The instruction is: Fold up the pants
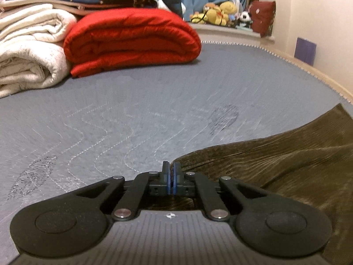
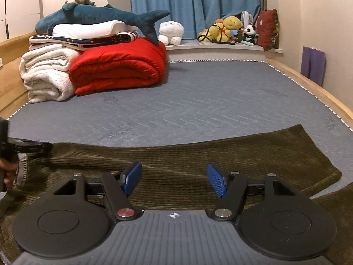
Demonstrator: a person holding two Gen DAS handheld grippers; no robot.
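Grey mattress [image 2: 198, 101], pants [image 2: 198, 154] partly cropped; left tool [image 1: 171, 172] pinched together, grip unclear; right tool [image 2: 174, 180] agape.

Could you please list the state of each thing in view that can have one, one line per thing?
left gripper: shut, at the edge of the pants.
right gripper: open, over the pants, holding nothing.
pants: spread flat across the mattress, not yet folded.
red quilt: folded.
white blanket: folded, stacked.
curtain: drawn shut.

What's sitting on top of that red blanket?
The tail of a blue plush shark rests on the red blanket, and a star-patterned folded blanket overlaps its left edge. The mattress beneath it is covered.
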